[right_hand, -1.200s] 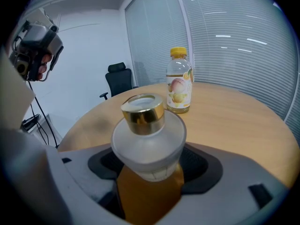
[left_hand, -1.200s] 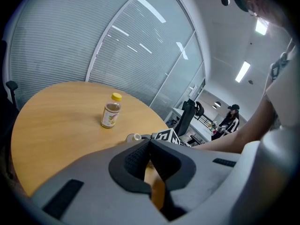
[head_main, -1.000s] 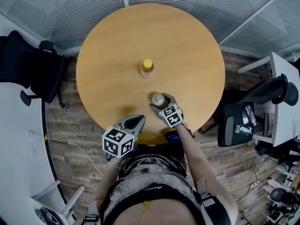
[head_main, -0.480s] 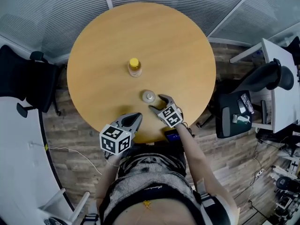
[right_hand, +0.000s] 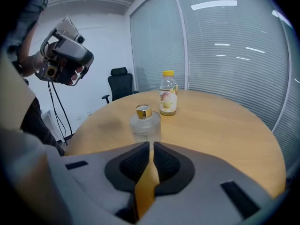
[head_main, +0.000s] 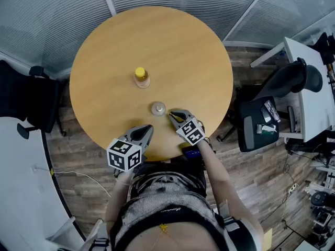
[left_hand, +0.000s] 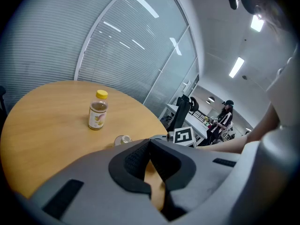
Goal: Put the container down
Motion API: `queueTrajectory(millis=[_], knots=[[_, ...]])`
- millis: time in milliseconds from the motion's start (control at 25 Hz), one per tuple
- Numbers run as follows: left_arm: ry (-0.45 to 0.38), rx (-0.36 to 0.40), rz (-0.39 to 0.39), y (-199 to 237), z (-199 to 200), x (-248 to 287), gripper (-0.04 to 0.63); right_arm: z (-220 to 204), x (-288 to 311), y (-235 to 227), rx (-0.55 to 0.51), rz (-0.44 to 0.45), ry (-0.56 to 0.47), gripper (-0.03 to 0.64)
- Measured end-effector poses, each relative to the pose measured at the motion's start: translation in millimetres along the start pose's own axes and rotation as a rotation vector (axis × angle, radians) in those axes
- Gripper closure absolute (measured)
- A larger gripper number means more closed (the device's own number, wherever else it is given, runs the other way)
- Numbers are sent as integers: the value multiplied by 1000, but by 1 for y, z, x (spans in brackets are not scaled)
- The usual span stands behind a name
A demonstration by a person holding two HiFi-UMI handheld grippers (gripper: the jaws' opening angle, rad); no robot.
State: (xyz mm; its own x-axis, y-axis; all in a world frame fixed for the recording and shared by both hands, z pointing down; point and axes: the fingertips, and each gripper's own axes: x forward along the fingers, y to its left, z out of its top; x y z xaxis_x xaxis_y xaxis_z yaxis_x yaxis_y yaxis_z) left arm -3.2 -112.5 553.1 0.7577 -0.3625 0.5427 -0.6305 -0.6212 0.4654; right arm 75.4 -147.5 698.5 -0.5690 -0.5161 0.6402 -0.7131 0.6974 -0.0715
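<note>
A small clear container point(head_main: 158, 109) with a gold cap stands upright on the round wooden table point(head_main: 178, 51). It shows close ahead in the right gripper view as the container point(right_hand: 145, 125). My right gripper point(head_main: 174, 115) sits just to its right, a short gap away; its jaws have just been closing and are shut on nothing point(right_hand: 151, 145). My left gripper point(head_main: 147, 129) hangs over the table's near edge, shut and empty point(left_hand: 150, 142). From it the container point(left_hand: 123, 139) peeks over the jaws.
A yellow-capped drink bottle point(head_main: 140, 78) stands farther in on the table, beyond the container point(right_hand: 168, 99). Black office chairs stand at the left point(head_main: 23, 95) and right point(head_main: 261, 124). A white desk point(head_main: 314, 95) is at the far right.
The right gripper's jaws stood open round the container; they have drawn back off it towards me and shut. The container now stands free. The left gripper has barely shifted.
</note>
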Motion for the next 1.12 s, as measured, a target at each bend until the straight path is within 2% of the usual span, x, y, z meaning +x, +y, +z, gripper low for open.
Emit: queueTrajectory(millis=[280,640,800,1120], knots=[[-45,-18,6,-1,7,-6,575,44,-22,10,-53,61,-89,589],[-104,7,-5,-8,23,-11,575,111,-63,39,-101,138,-239,589],[-127,8,-33,-17,32,-14,575,131,-80,51,-114,149,-283,589],[-188,58,-67,-41,58,-23,575,165,-119,60,-117,132,-391,589]])
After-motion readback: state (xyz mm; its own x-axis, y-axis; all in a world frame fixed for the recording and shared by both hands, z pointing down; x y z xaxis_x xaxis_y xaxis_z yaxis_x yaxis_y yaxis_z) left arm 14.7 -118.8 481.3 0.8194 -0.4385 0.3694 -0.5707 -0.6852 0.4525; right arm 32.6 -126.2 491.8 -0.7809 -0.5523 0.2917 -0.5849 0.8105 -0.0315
